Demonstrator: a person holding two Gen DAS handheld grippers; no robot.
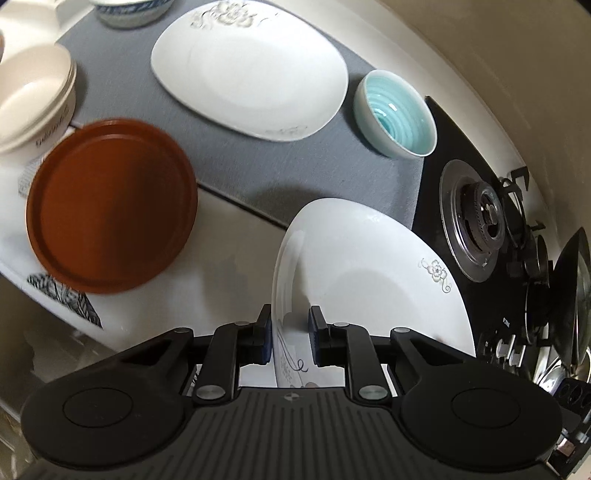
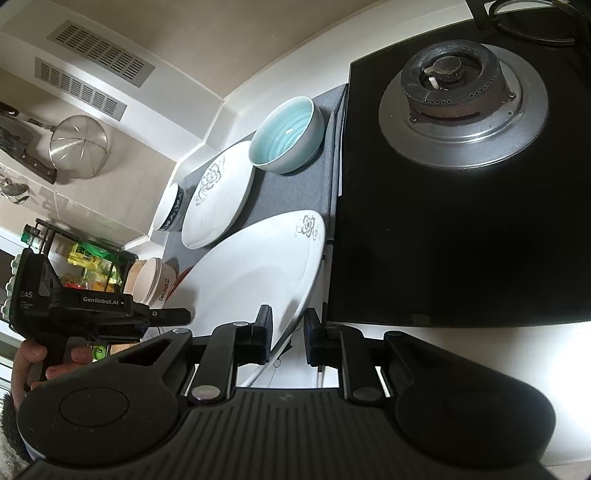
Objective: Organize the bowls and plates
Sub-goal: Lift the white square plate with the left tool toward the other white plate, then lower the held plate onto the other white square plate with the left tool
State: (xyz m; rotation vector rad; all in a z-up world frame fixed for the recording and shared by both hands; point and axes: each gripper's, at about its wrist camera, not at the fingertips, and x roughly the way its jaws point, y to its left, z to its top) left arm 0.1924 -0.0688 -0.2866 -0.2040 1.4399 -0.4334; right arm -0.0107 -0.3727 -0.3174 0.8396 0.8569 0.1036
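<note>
My left hand-held gripper (image 1: 290, 328) and right hand-held gripper (image 2: 287, 328) each pinch the white flower-printed plate (image 1: 365, 273); only the left view shows the brown plate (image 1: 110, 206).

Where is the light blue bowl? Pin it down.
The light blue bowl sits on the grey mat's corner, between the flowered white plate and the black gas stove.

Lying or being held in view: two white floral plates (image 1: 369, 273) (image 1: 251, 70), one brown round plate (image 1: 110, 206), one turquoise bowl (image 1: 397, 114), one cream bowl (image 1: 33, 99), one blue-patterned bowl (image 1: 129, 13), one gas burner (image 1: 476, 218).
</note>
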